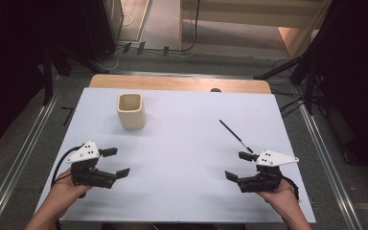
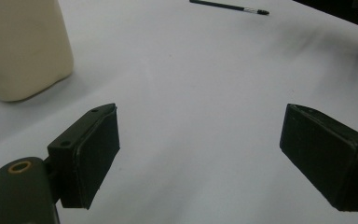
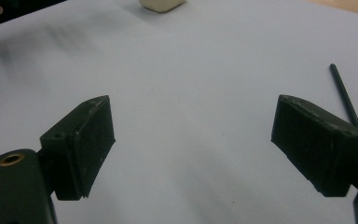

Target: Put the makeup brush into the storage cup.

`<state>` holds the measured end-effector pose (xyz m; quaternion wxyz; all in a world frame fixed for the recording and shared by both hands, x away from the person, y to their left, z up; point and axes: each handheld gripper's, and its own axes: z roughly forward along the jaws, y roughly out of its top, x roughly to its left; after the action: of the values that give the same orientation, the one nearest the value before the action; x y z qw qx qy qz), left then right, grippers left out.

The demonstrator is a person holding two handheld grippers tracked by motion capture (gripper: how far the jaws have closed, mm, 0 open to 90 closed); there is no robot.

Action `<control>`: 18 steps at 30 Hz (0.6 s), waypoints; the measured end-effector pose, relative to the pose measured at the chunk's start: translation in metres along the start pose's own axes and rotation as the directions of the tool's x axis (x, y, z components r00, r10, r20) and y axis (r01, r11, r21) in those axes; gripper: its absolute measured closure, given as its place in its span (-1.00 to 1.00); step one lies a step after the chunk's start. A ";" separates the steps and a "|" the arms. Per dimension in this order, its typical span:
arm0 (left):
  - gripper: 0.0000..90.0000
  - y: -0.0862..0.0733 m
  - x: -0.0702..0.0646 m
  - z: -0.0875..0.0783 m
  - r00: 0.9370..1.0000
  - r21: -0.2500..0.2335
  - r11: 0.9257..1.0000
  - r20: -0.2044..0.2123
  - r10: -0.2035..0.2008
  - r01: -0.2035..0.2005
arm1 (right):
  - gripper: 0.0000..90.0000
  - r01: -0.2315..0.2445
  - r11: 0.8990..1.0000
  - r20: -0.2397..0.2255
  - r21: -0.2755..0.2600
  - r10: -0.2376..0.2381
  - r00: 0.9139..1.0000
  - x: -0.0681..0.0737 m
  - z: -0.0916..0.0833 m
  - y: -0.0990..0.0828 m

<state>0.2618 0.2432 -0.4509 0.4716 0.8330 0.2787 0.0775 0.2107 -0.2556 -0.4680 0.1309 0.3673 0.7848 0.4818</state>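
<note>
A white table (image 1: 182, 143) on a wooden base stands on grey carpet, its far surroundings lost in dark curtains and trailing cables. Much is cut off: in the left gripper view the cream cup (image 2: 21, 46) loses its top to the frame edge, and in the right gripper view just its rounded base (image 3: 161, 4) peeks in at the top. The brush's bristle end is too small to make out from the high view, and in the right gripper view the lower end of the brush (image 3: 344, 95) is hidden behind one black jaw.

The brush (image 1: 235, 136) is a thin black stick with a short silvery band near one end, lying flat on the white surface. The cup (image 1: 131, 110) is squarish, cream and upright, its mouth open.

The right gripper (image 1: 239, 166) rests in a hand at the near right, jaws spread wide and empty; the brush lies just beyond its farther jaw, close but apart, slanting away from it. The left gripper (image 1: 115, 163), likewise wide open and holding nothing, sits at the near left, with the cup ahead of it and well apart from the brush.
</note>
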 end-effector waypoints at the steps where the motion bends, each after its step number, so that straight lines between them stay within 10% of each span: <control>1: -0.73 0.000 0.000 0.000 1.000 0.007 1.000 -0.001 0.008 -0.008 | -0.69 0.005 1.000 0.002 0.006 -0.005 1.000 0.000 0.000 0.000; 18: -0.73 -0.005 0.002 0.004 1.000 0.107 0.994 -0.011 0.018 -0.017 | -0.69 0.022 1.000 0.069 0.015 -0.023 0.997 -0.004 -0.001 0.000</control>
<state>0.2632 0.2431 -0.4572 0.4242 0.8589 0.2780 0.0715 0.2130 -0.2593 -0.4677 0.1608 0.3758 0.7872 0.4619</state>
